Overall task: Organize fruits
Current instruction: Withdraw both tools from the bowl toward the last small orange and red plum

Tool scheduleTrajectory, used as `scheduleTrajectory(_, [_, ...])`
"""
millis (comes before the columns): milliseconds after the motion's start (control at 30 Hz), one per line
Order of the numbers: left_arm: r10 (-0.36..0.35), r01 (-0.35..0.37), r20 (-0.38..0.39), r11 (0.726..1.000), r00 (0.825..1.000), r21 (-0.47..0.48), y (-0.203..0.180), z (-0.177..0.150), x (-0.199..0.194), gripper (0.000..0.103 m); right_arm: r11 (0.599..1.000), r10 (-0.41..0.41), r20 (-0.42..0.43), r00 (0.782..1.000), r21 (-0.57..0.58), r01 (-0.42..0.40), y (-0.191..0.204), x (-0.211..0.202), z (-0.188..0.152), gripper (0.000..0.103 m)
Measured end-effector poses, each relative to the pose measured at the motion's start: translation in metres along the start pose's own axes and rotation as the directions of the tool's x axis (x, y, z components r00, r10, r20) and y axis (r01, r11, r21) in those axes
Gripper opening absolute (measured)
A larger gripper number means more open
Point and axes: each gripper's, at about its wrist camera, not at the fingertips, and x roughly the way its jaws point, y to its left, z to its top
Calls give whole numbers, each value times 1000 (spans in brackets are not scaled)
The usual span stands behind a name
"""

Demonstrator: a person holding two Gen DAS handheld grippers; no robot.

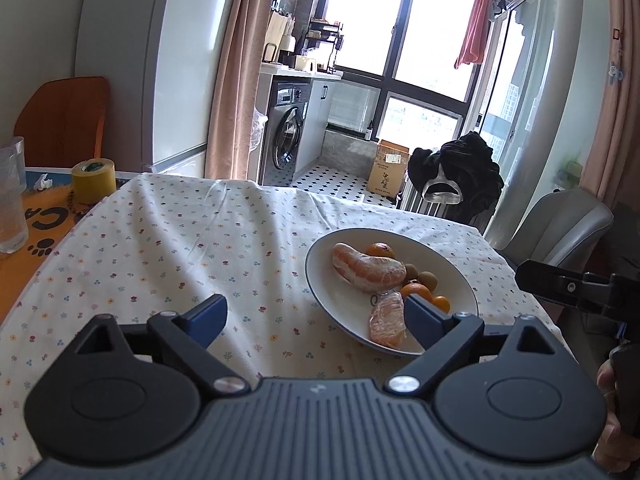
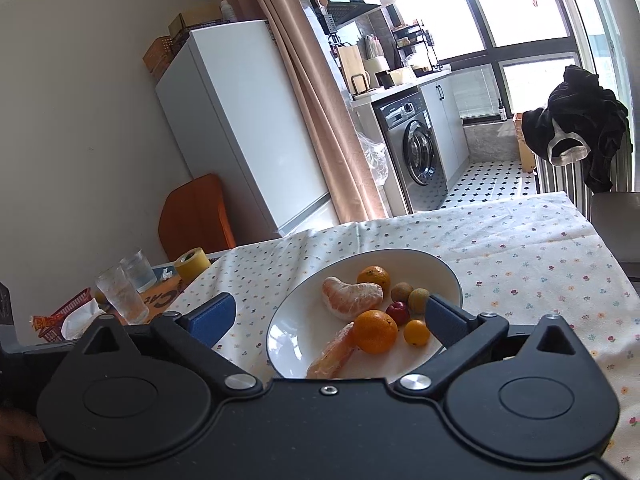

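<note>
With both the left hand-held gripper and right hand-held gripper spread wide and empty, draw back without nudging the fruit gathered on the plate on the surface.

Yellow tape roll, drinking glasses, washing machine, fridge

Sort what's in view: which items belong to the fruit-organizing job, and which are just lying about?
Job: plate; peeled citrus segments; oranges; small brown fruits; red fruit.
Lying about: tape roll; drinking glasses; red basket.
</note>
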Motion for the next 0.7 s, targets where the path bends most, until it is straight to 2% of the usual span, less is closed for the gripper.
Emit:
scheduleTrajectory(500, [-38,38,-14,999,999,9,-2,-23,-24,97,1000,-22,12,1000,-15,23,5,-31,-18,103])
scheduleTrajectory(700, [-33,33,-10,999,999,26,-1,-30,-36,96,1000,-17,21,1000,-23,18,10,-45,-24,103])
